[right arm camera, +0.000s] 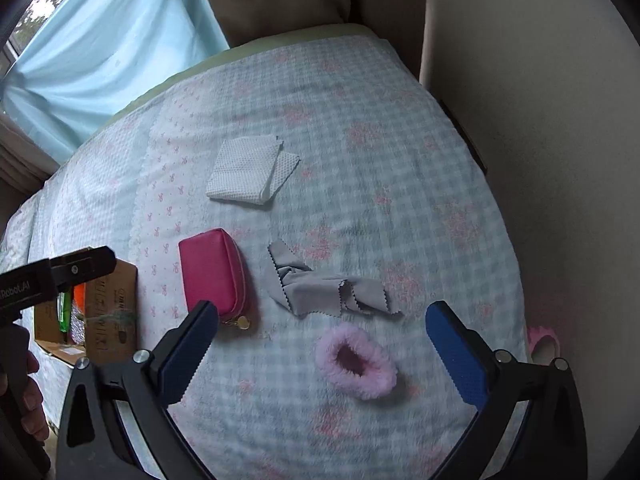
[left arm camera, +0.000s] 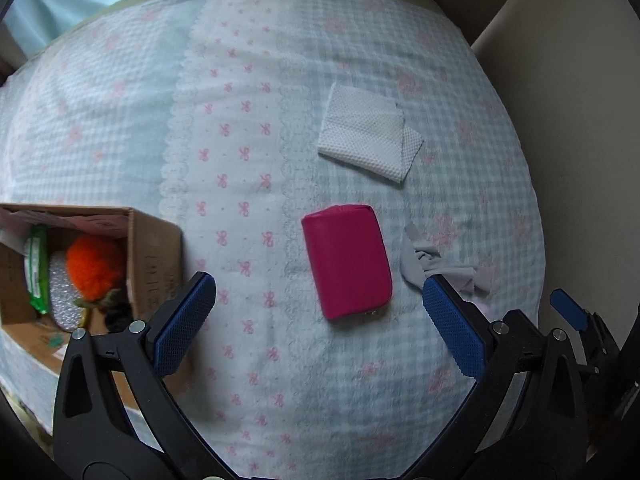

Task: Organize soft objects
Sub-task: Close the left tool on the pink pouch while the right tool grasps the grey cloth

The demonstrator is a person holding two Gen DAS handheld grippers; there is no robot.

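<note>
Magenta zip pouch lies flat, mid-bed. Folded white waffle cloth beyond it, apart. Crumpled grey lens cloth just right of pouch. Fluffy pink scrunchie nearer, flat. Open cardboard box at left w/ orange pom-pom, green pack.

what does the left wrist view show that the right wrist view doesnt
Only the left wrist view looks into the cardboard box: an orange pompom, a green packet and bubble wrap.

Only the right wrist view shows the pink fluffy scrunchie, lying between the open fingers of the right gripper.

Both show the magenta pouch, the white folded cloth, the grey cloth and the checked bedspread. The left gripper is open too.
</note>
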